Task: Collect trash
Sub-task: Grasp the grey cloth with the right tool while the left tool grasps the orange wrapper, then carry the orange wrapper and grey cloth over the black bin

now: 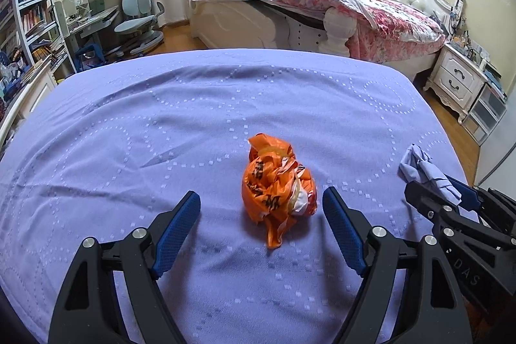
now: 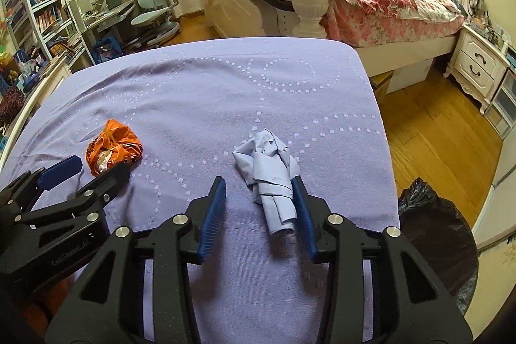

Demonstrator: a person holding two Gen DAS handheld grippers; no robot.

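A crumpled orange wrapper (image 1: 277, 186) lies on the purple cloth (image 1: 161, 118). My left gripper (image 1: 261, 195) is open around it, the wrapper nearer the right finger and neither pad pressing. A crumpled pale blue paper (image 2: 274, 170) lies between the fingers of my right gripper (image 2: 258, 182). It rests against the right pad, while the left pad stands clear, so the gripper is open. From the right wrist view, the left gripper (image 2: 98, 166) shows beside the orange wrapper (image 2: 113, 147). The left wrist view catches the right gripper (image 1: 432, 186) with the blue paper (image 1: 419, 163).
A black trash bag (image 2: 435, 231) stands on the floor off the cloth's right edge. Beyond the cloth's far edge are a bed with a floral quilt (image 1: 354, 2), a white nightstand (image 2: 477, 66), a desk chair (image 1: 142, 18) and bookshelves (image 1: 29, 18).
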